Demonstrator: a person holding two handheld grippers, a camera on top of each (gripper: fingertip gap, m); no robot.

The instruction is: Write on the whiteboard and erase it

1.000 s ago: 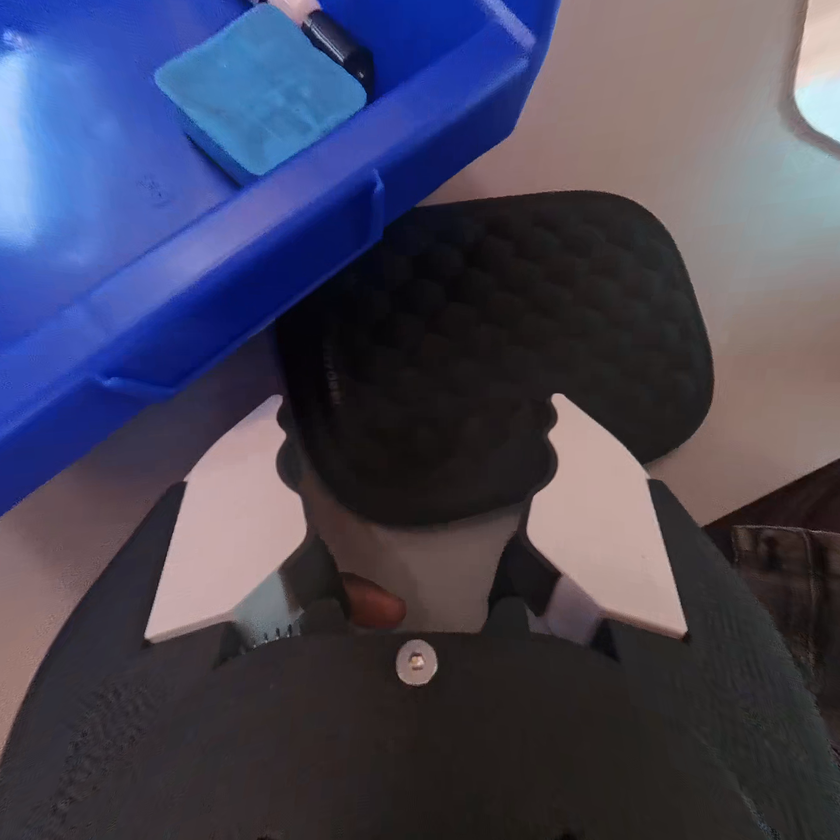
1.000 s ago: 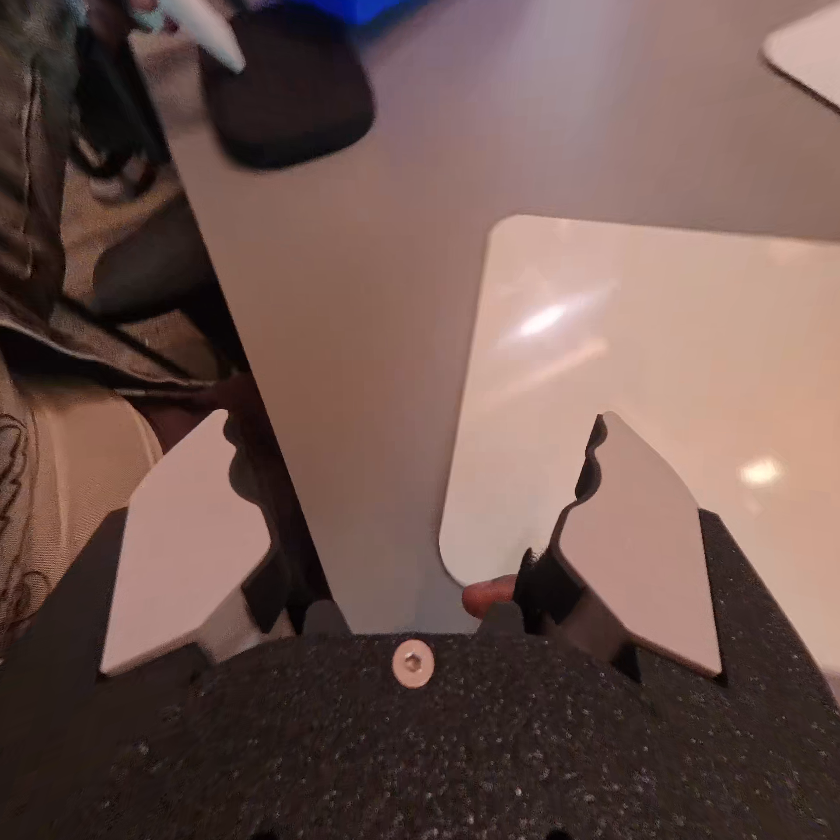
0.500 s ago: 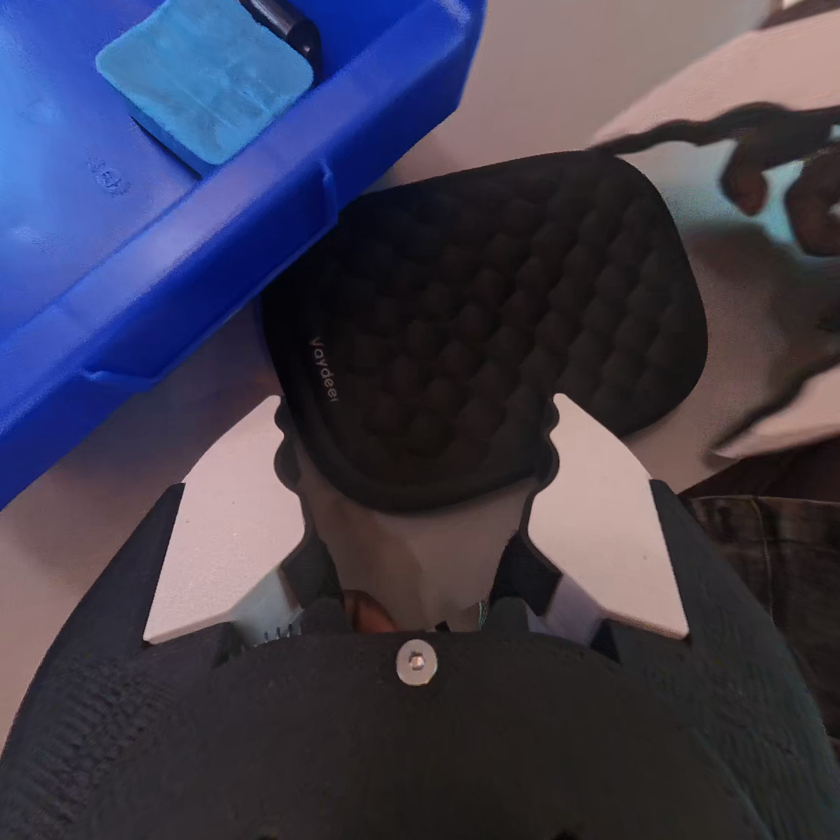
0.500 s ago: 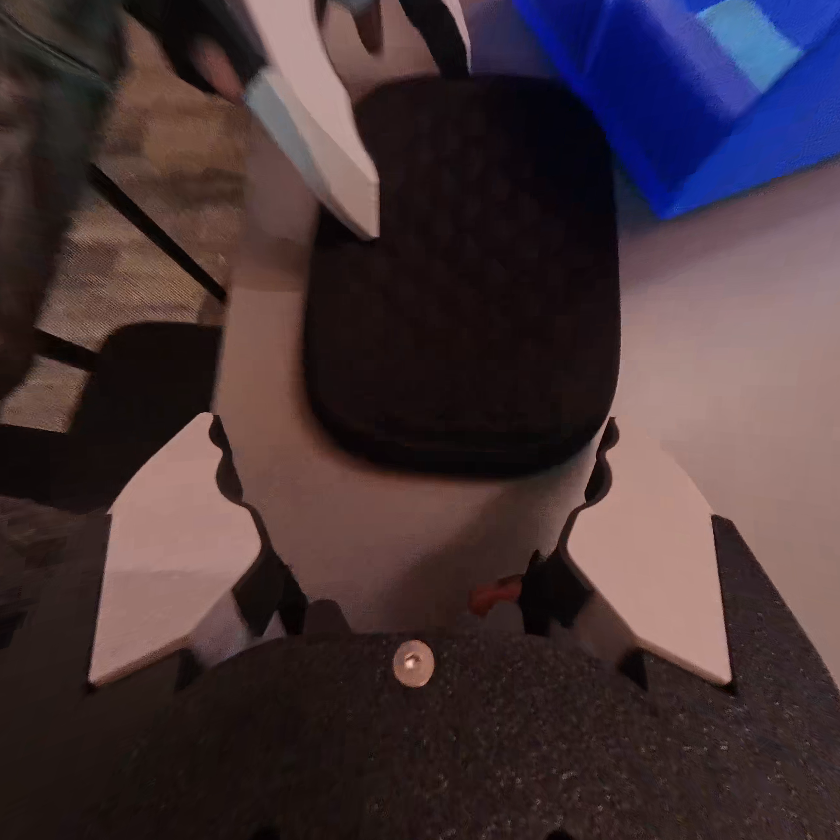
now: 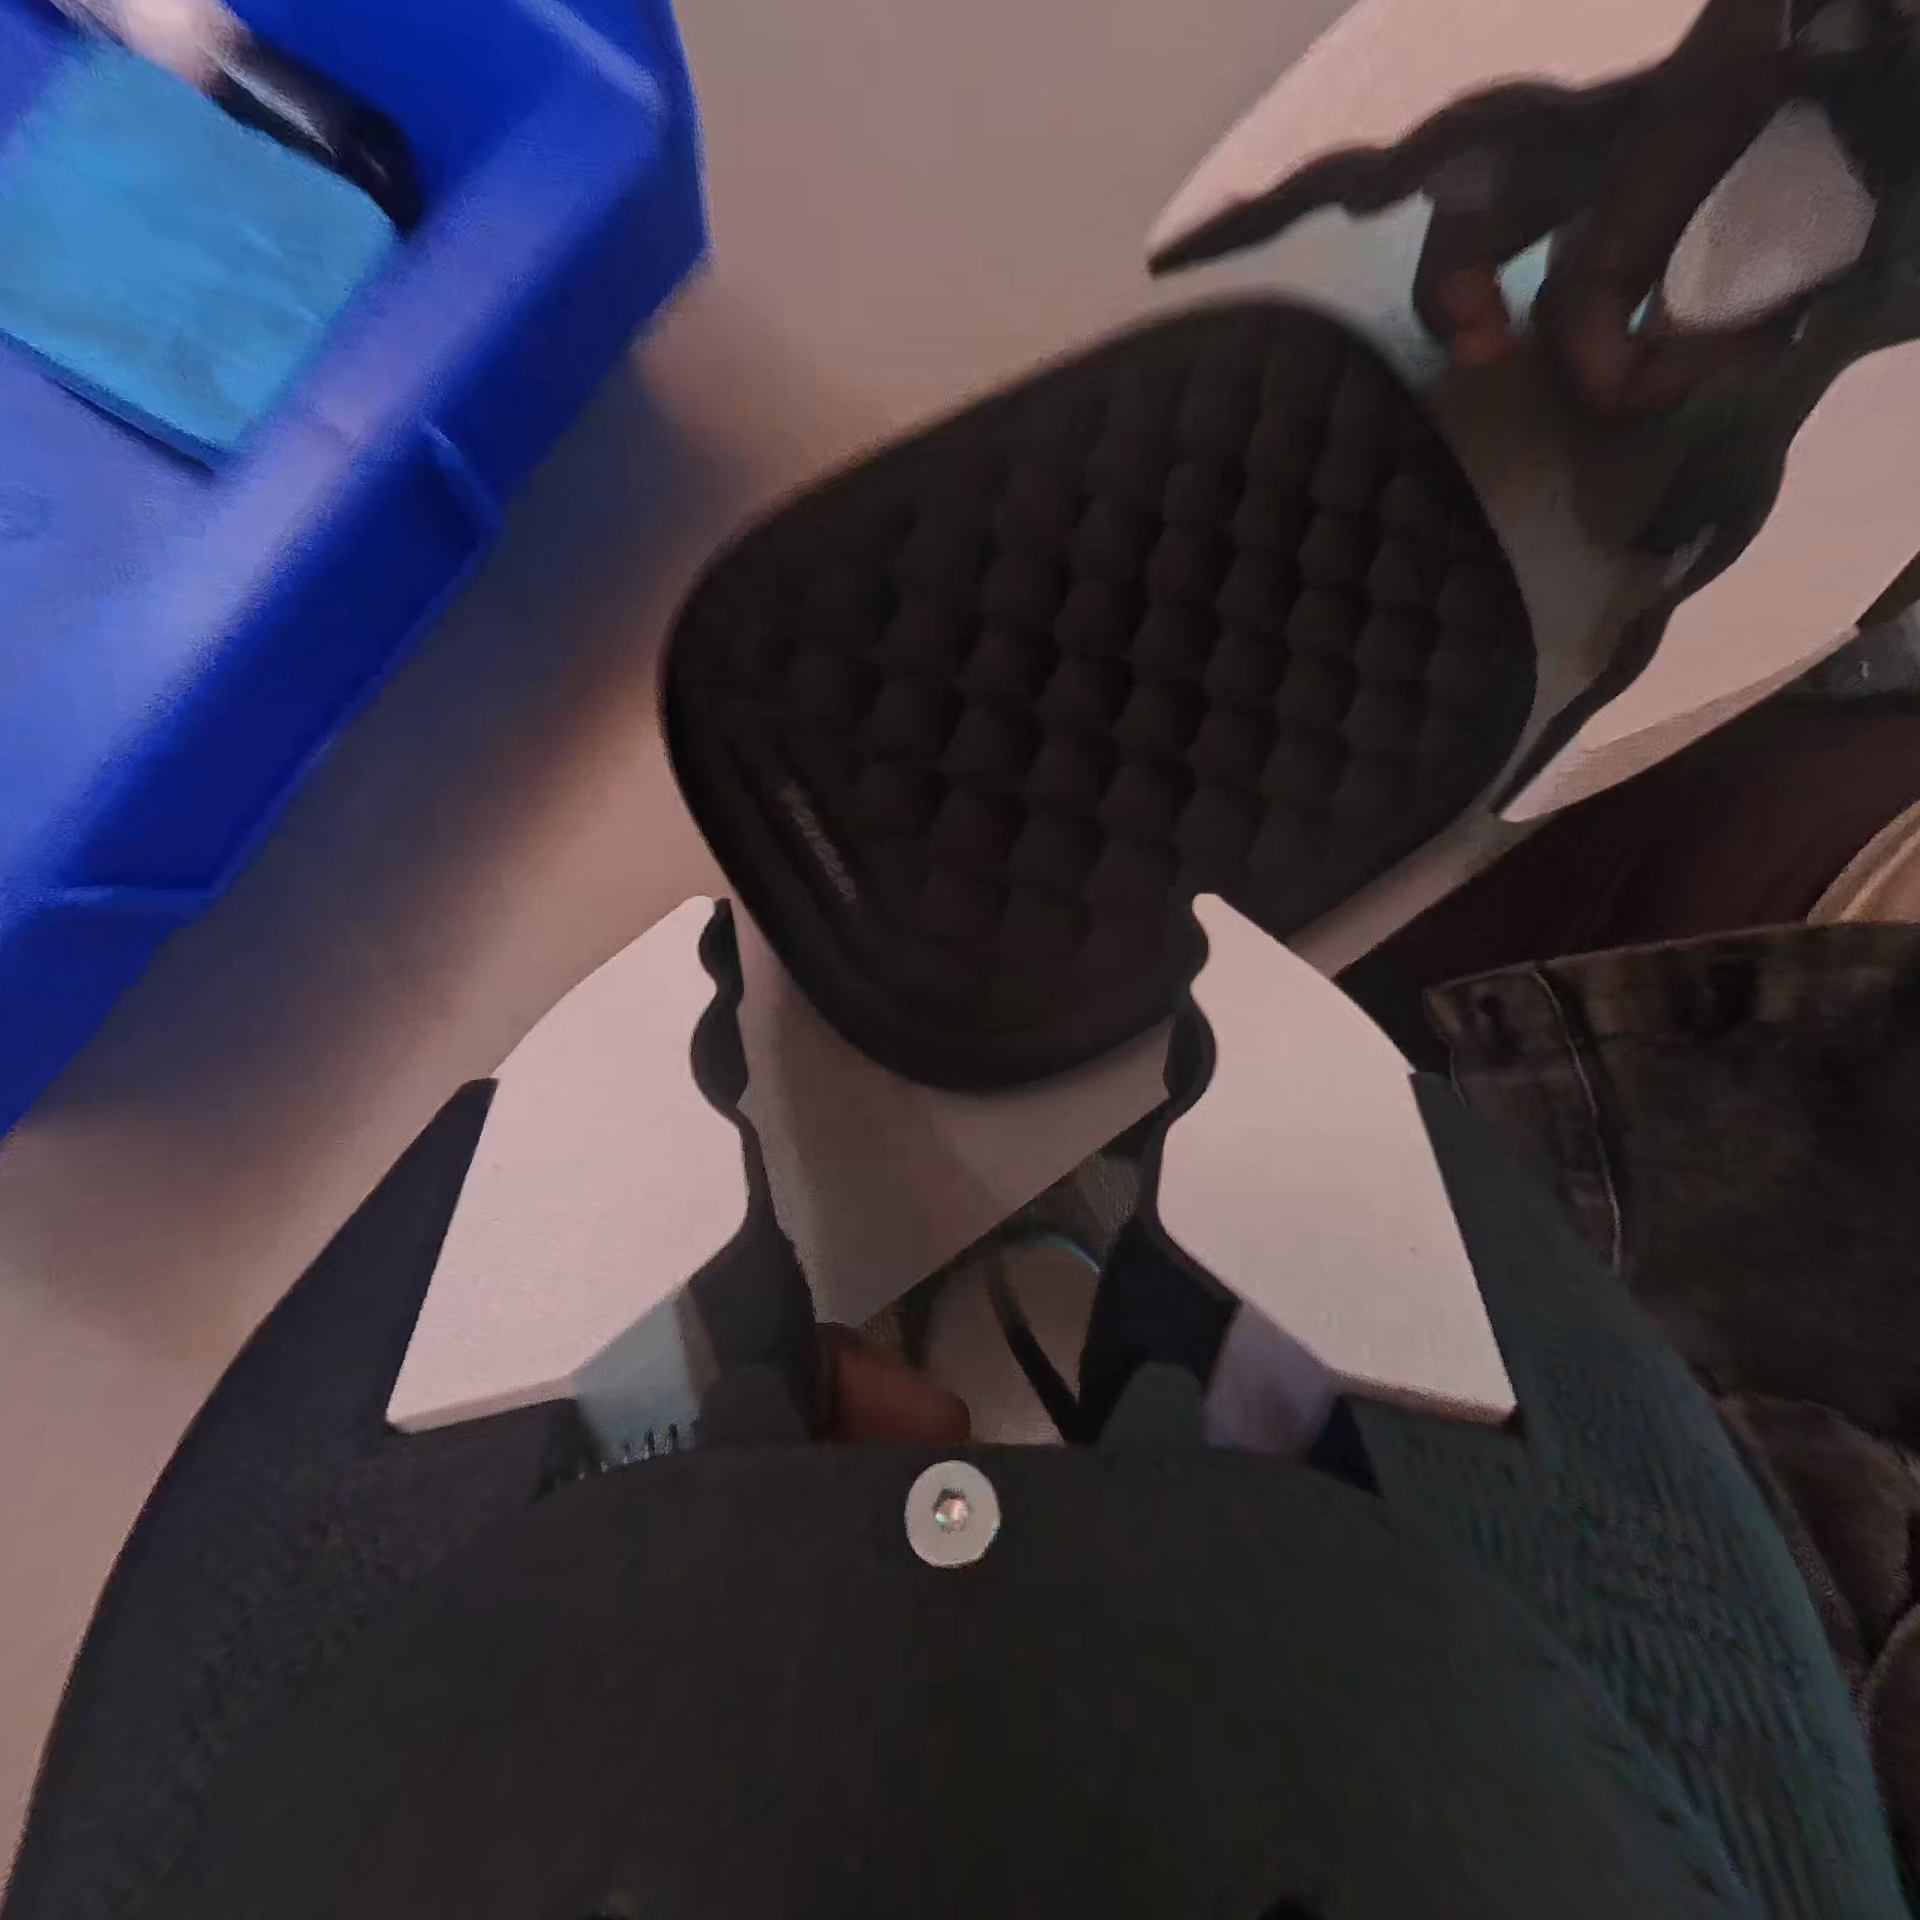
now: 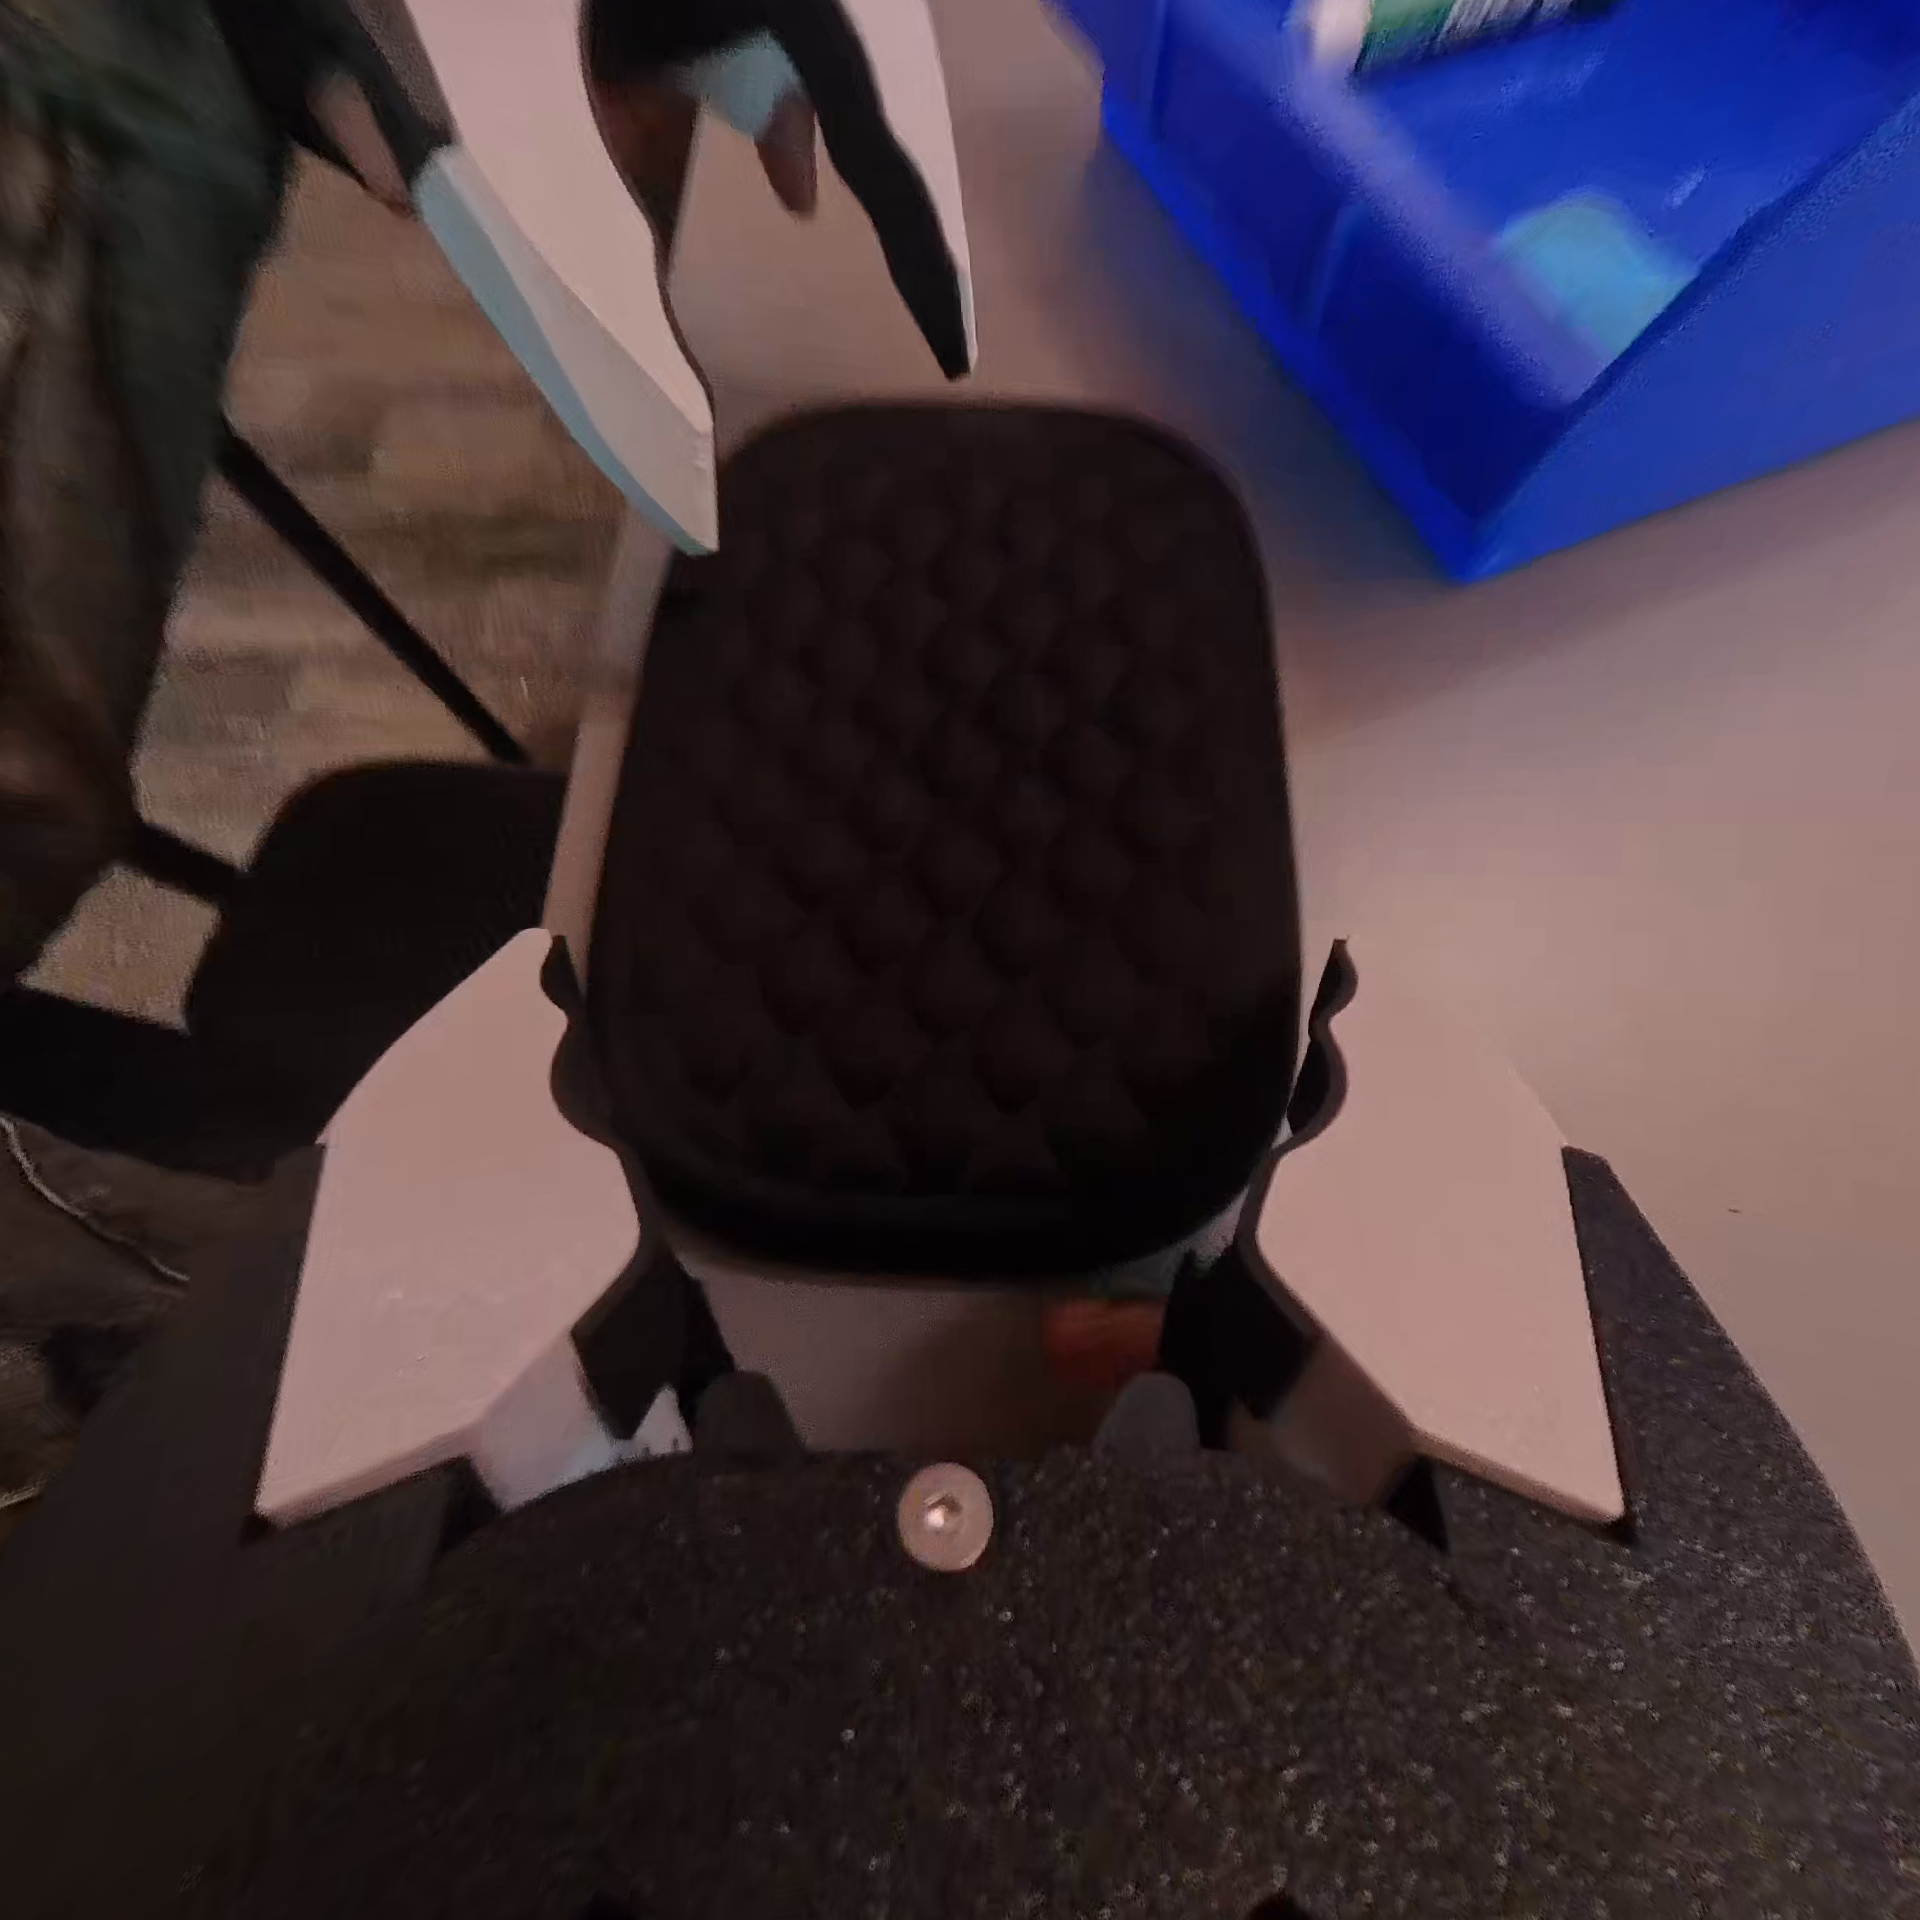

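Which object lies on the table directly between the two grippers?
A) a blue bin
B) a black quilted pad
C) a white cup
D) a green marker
B: the black quilted pad lies on the table ahead of the right gripper, and the left gripper points at it from the far side.

Two wrist views looking down, close, from opposite sides, sharing black quilted pad (image 5: pixel 1091 665), blue bin (image 6: pixel 1558 343)
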